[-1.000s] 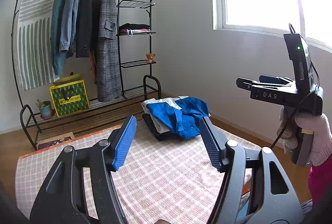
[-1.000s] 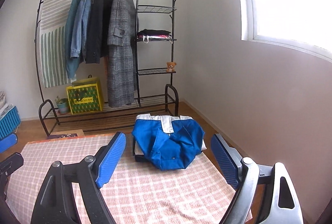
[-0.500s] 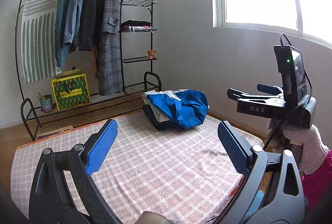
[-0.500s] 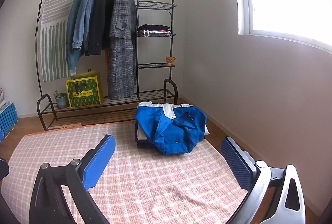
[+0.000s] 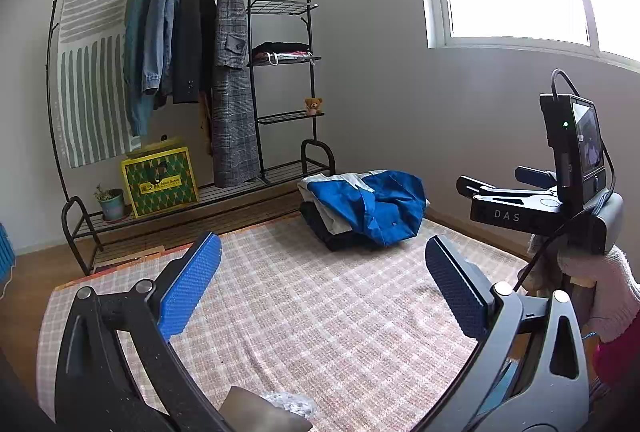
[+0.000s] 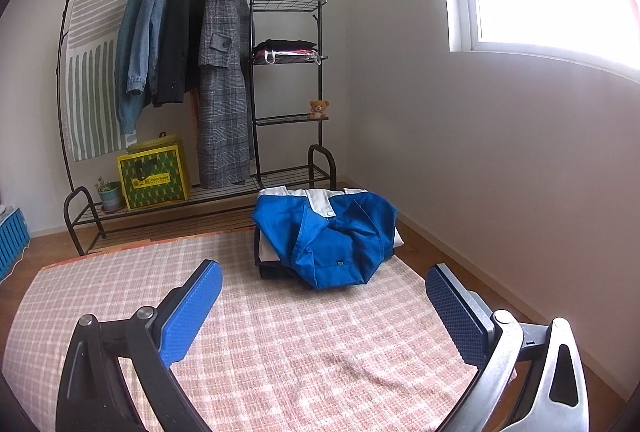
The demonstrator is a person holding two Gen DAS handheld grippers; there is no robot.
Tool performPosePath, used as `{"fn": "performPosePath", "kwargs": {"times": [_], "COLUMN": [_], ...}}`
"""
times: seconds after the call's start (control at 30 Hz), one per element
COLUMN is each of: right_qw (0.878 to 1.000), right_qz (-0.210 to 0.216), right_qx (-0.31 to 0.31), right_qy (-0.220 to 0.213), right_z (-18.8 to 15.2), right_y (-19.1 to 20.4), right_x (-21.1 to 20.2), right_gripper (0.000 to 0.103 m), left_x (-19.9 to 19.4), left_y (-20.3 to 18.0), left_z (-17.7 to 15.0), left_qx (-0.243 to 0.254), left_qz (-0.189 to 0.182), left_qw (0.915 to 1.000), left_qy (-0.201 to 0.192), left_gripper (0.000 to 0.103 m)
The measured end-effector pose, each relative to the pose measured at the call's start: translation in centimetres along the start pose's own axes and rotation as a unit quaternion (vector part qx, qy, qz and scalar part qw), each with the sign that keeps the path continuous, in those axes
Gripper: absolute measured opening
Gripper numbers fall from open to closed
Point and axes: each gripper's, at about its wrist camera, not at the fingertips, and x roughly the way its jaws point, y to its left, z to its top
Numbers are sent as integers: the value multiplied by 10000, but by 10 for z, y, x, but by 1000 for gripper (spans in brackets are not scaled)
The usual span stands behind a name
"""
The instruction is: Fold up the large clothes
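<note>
The left gripper (image 5: 320, 286) has a black frame with triangular cut-outs and silver screw heads at its pivots. Its two fingers (image 5: 188, 290) carry bright blue pads with a fine dimpled texture. The right gripper (image 6: 322, 306) matches it: black frame, silver screws, blue textured pads (image 6: 454, 314). From the left wrist view, the right unit's body reads "DAS" in pale letters, with a small screen, a green light and a black cable above. A whitish knitted glove (image 5: 600, 288) covers the hand beneath it, beside a magenta sleeve (image 5: 618, 356).
</note>
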Motion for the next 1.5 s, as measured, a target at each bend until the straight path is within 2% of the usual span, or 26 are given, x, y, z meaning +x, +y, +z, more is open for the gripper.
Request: {"fn": "performPosePath", "kwargs": {"times": [0.13,0.43,0.9,1.5], "right_qw": [10000,9998,9995,9996], "right_qz": [18,-84,52,-73], "right_qx": [59,-27,50,-47], "right_qy": [19,152,299,261], "right_z": [-1,-8,-9,-10], "right_y": [0,4,6,7], "right_x": [2,16,23,25], "right_gripper": [103,103,103,103], "left_x": [4,10,10,9], "left_y": [1,1,4,3], "left_z": [-4,-11,-11,-11], "left_qx": [-106,-22,-6,-13], "left_qz": [-112,-7,-7,-3], "left_qw": [9998,9997,9998,9998], "left_qy": [121,243,212,221], "left_gripper": [103,103,103,103]}}
